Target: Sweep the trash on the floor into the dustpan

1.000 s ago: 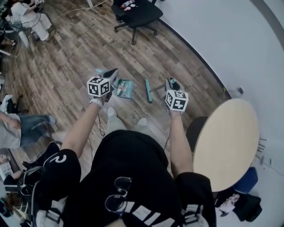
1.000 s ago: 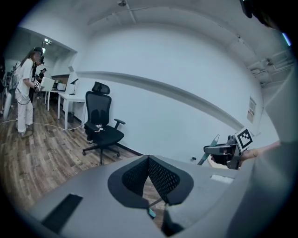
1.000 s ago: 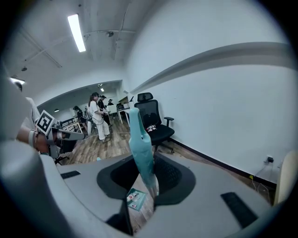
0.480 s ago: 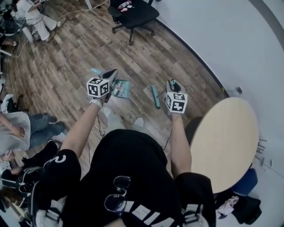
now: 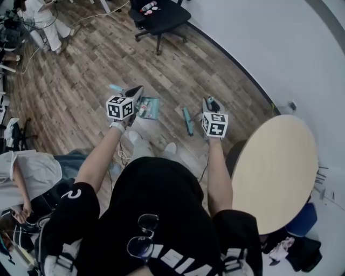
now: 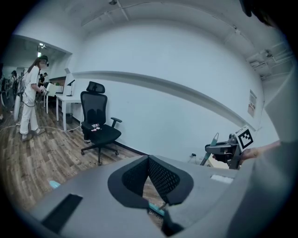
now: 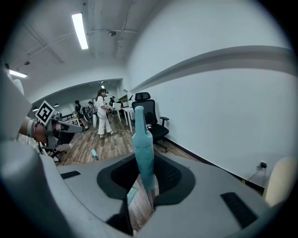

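Observation:
In the head view the teal dustpan (image 5: 149,107) sits on the wood floor ahead of my feet, with small pieces of trash (image 5: 142,108) lying in it. My left gripper (image 5: 136,92) stands over its left side, shut on the thin dustpan handle (image 6: 162,205). The right gripper (image 5: 209,102) is shut on the teal broom handle (image 7: 144,151), which rises upright between its jaws. The broom head (image 5: 187,120) rests on the floor just right of the dustpan. A small teal piece (image 5: 115,87) lies on the floor left of the left gripper.
A black office chair (image 5: 161,16) stands ahead by the white wall (image 5: 269,48). A round wooden table (image 5: 275,172) is close at my right. One person crouches at the left (image 5: 32,172); another in white (image 5: 40,21) stands far left. Cables run over the floor.
The broom head has slid rightward, away from the dustpan, then held. The dustpan and left gripper stay put. The person at the left has bent lower.

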Demonstrator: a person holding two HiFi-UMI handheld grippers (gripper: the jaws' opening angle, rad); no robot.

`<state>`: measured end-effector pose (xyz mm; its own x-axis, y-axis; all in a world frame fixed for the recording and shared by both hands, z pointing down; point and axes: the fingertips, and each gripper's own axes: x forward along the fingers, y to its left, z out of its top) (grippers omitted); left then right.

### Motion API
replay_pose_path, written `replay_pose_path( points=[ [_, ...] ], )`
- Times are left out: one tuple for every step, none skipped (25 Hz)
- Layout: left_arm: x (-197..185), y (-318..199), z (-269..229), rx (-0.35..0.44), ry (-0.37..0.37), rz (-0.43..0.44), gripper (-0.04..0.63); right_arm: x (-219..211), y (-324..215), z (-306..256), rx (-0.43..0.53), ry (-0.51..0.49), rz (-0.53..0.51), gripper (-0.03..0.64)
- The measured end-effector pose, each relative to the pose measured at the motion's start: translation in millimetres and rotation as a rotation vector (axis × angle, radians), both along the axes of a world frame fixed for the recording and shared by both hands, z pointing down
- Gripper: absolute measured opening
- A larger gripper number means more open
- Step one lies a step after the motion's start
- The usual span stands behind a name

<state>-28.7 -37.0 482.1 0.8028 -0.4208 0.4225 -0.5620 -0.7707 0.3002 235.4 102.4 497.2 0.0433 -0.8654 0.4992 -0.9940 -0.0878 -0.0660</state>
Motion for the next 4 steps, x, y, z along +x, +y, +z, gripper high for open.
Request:
replay_pose_path(
  points=[
    [1.2, -0.3, -0.1, 0.001, -0.001, 0.000, -0.003, 1.4, 0.4, 0.3, 0.000, -0.004, 0.003, 0.086],
    [2.4, -0.3, -0.2, 0.002, -0.002, 0.001, -0.003, 2.3, 1.2, 0.8, -0.002, -0.008, 0.005, 0.086],
    [3.6, -0.1, -0.1, 0.002, -0.002, 0.001, -0.003, 3.1, 2.1, 1.3, -0.003, -0.013, 0.005, 0.086],
    [4.8, 0.3, -0.1, 0.003, -0.003, 0.001, -0.003, 3.9, 3.1, 1.8, -0.004, -0.016, 0.006, 0.086]
  ],
)
